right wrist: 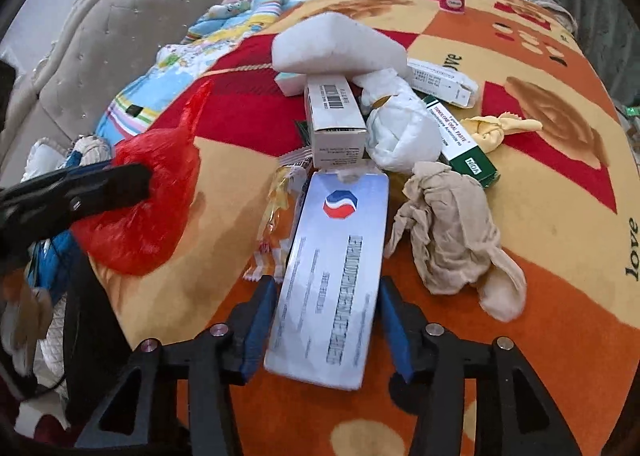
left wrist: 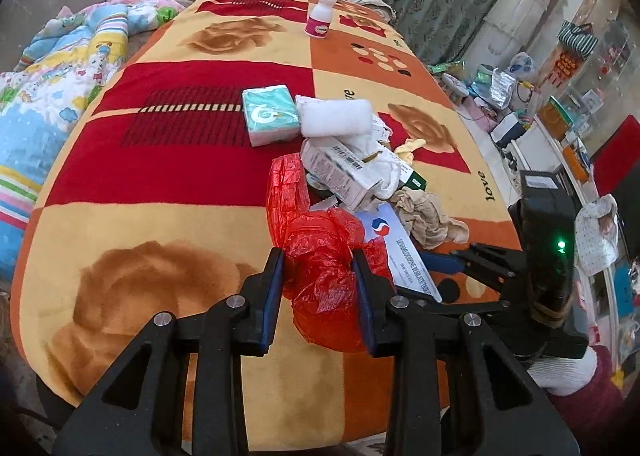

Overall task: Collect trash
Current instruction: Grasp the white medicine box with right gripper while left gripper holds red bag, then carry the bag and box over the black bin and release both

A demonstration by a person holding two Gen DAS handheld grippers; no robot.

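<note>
Box [right wrist: 332, 276] lengthwise between right claw [right wrist: 328, 320] pads, pointing away.

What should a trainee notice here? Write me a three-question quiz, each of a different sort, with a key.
1. Pick one: the left gripper is clamped on A) a tissue pack, B) the red plastic bag, C) a sock.
2. True or false: the small bottle lies on its side.
3. Name the thing between the fingers of the right gripper.

Key: 1 B. 2 False, it stands upright on the blanket. 3 The flat white box; the pads do not seem to press on it.
</note>
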